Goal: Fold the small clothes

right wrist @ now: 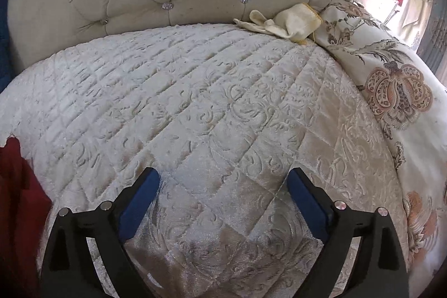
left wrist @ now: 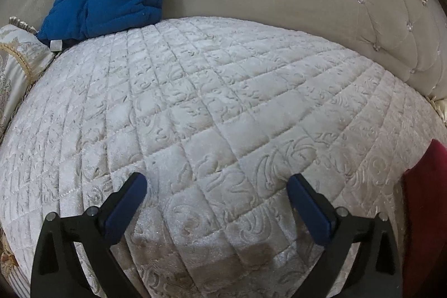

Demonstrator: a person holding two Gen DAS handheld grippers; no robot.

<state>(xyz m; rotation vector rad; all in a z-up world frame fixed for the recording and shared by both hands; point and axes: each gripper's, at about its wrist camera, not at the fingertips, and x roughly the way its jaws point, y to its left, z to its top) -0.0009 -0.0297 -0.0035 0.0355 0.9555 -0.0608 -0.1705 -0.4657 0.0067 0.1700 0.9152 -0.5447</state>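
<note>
Hovering over the quilted bedspread [left wrist: 223, 108], the left gripper [left wrist: 216, 182] and right gripper [right wrist: 223, 176] both gape released, a dark red garment [right wrist: 16, 200] at the frame's lower left.

left black two-finger gripper with blue pads [left wrist: 216, 180], jaws spread wide, empty, fingers pointing to 12 o'clock; right black two-finger gripper with blue pads [right wrist: 223, 175], likewise.
</note>
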